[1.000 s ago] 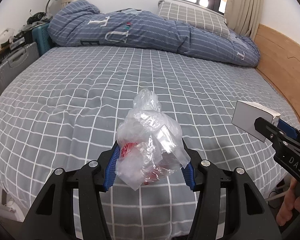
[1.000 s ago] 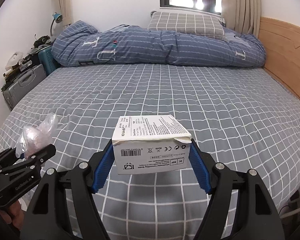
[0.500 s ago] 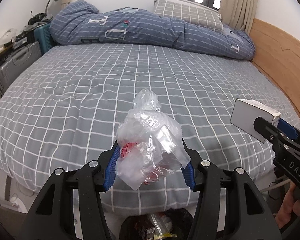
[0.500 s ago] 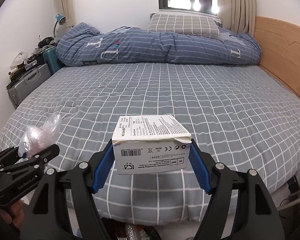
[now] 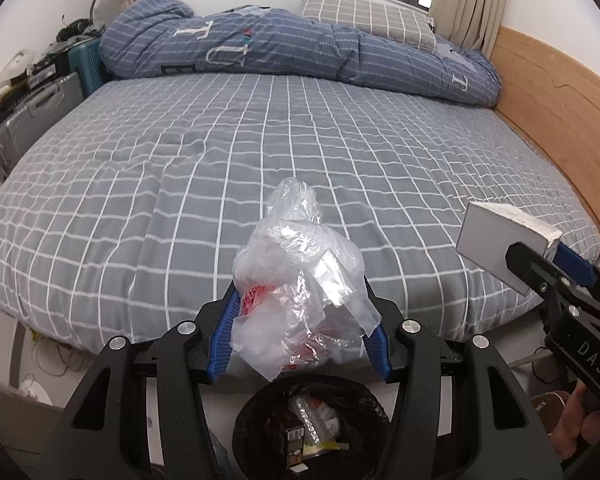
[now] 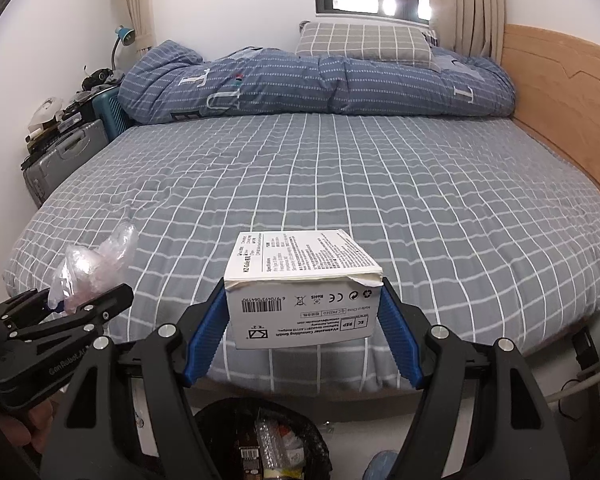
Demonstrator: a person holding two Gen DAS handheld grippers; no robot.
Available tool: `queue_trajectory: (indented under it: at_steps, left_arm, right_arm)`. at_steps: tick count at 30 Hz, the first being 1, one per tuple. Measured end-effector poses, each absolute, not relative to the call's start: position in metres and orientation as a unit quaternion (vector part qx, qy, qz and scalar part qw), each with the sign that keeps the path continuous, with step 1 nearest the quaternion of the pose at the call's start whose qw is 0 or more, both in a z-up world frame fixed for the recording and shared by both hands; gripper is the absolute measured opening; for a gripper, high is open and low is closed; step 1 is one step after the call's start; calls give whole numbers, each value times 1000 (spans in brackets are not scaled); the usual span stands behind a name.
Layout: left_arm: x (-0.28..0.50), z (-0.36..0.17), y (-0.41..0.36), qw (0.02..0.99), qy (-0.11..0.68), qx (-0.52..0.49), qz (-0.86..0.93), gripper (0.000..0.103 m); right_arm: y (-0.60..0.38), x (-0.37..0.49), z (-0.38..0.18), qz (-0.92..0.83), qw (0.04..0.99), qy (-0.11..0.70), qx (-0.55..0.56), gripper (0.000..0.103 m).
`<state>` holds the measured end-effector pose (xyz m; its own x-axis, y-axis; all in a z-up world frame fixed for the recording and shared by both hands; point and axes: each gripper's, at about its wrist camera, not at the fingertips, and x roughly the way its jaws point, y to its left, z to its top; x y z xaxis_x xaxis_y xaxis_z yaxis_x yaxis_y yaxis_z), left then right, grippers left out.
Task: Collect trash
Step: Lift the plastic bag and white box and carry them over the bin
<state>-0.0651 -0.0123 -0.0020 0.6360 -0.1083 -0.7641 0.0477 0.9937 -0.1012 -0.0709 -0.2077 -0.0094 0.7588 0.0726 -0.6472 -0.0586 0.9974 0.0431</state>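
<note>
Trash is what I carry in both claws, and the bin that takes it has come fully into sight since a second ago, when only the bed filled the lower frame; half a second back just its rim showed. I have drawn both claws back off the mattress edge, so the foot of the bed now ends above the bin. The bin is black-lined, round, open on top, standing on the floor just beside the bed's edge, already holding wrappers and a small carton.

My left claw is clenched on a crumpled clear bag with red print, held above the bin's mouth; nothing lies between bag and opening. My right claw grips a white box by its two sides, label up, also above the bin, with open air beneath it. In the left view the box sits well to the right of the bag, the two apart.

The bed's surface is bare checked sheet up to the rolled blue quilt and a pillow at the far end. A wooden headboard bounds the right side. On the left, suitcases stand against the wall, clutter on top, a lamp above. Cables trail under the bed's right corner.
</note>
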Motion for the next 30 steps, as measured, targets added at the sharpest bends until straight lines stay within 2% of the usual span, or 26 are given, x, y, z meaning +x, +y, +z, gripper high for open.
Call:
queue_trajectory:
  at_steps: [16,30]
  left_arm:
    - [-120,-21,-10,891,450,-46,-38,53]
    - [-149,-71,-19,862,503,-49,-45,53]
  right_arm:
    - [-205,-121,-41,30,924,381,-1,68]
    - [-221,-156,-86,12,905,426,-14,68]
